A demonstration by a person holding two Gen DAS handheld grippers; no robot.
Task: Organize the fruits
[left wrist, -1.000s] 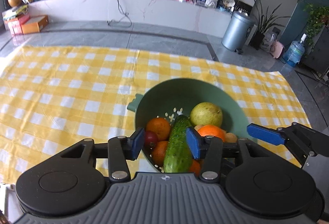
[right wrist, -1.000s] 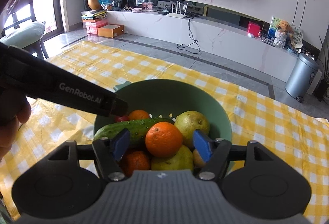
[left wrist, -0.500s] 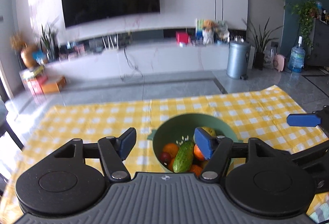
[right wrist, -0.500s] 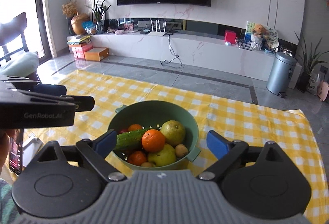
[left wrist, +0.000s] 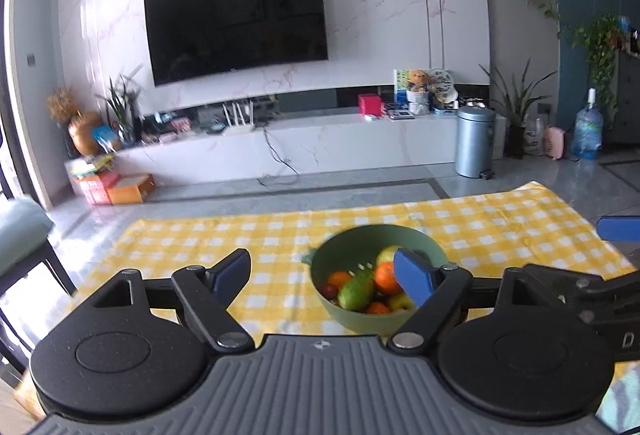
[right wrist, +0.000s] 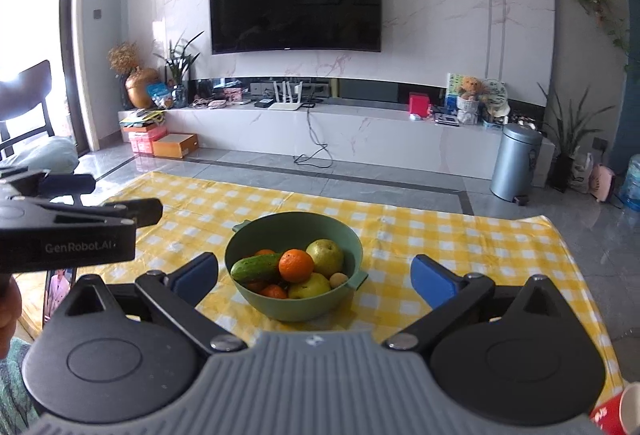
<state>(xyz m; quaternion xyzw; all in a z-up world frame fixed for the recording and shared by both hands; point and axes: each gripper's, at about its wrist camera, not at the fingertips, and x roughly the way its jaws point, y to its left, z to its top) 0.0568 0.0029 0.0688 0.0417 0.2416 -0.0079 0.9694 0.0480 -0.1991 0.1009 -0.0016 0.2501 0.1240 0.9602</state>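
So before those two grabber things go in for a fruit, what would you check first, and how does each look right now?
1. Left gripper empty: ok, jaws opening, nothing between them.
2. Right gripper empty: ok, jaws opening, nothing between them.
3. Green bowl upright on the yellow checked cloth: ok.
4. A fruit on top and easy to reach: ok, the orange lies on the heap beside the cucumber.
5. Somewhere to put the fruit: cannot tell, no second container shows.
6. Grippers clear of each other: ok, the left one stands off to the side in the right wrist view.
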